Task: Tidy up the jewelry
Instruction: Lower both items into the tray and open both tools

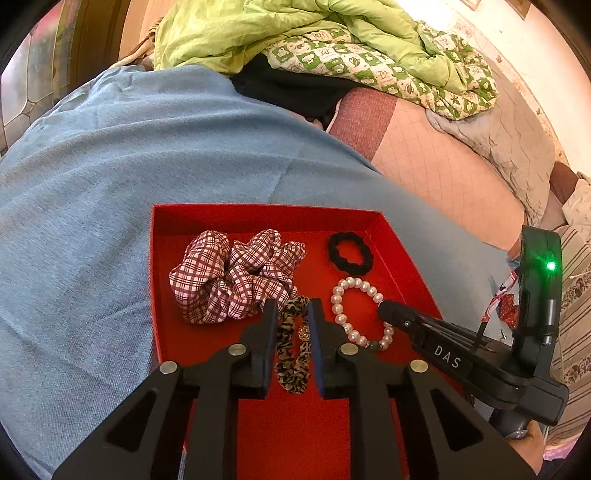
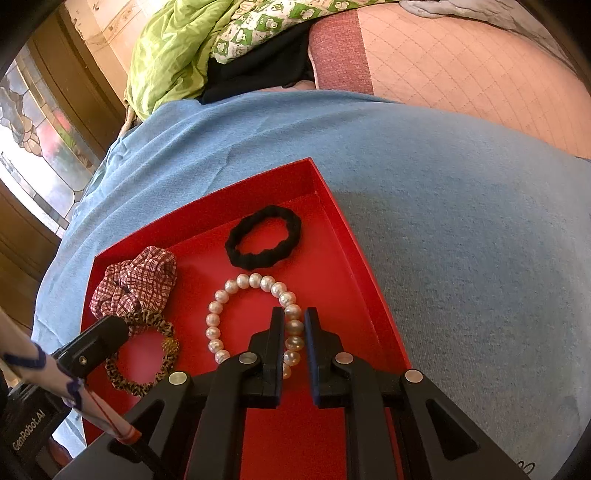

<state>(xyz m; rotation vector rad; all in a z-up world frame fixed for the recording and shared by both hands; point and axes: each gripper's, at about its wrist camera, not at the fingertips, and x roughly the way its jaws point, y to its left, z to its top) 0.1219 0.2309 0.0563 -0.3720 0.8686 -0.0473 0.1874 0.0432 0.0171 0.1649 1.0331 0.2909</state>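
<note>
A red tray (image 1: 258, 218) (image 2: 207, 210) lies on a blue cloth. It holds a plaid scrunchie (image 1: 229, 280) (image 2: 136, 284), a black hair tie (image 1: 333, 251) (image 2: 266, 214), a pearl bracelet (image 1: 338, 299) (image 2: 243, 281) and a leopard-print scrunchie (image 1: 284, 339) (image 2: 147, 316). My left gripper (image 1: 293, 306) (image 2: 110, 328) straddles the far part of the leopard scrunchie, which lies flat on the tray floor; the jaws stand slightly apart and do not squeeze it. My right gripper (image 2: 294, 314) (image 1: 388, 310) is shut on the right side of the pearl bracelet, which rests on the tray.
The blue cloth (image 1: 147, 147) (image 2: 443, 221) covers the bed around the tray. A green quilt (image 1: 295, 29) and dark clothing are heaped at the back, beside a pink quilted sheet (image 1: 443, 166). A stained-glass door (image 2: 37, 147) stands to the left. A patterned sleeve (image 2: 37, 365) shows beside the left gripper.
</note>
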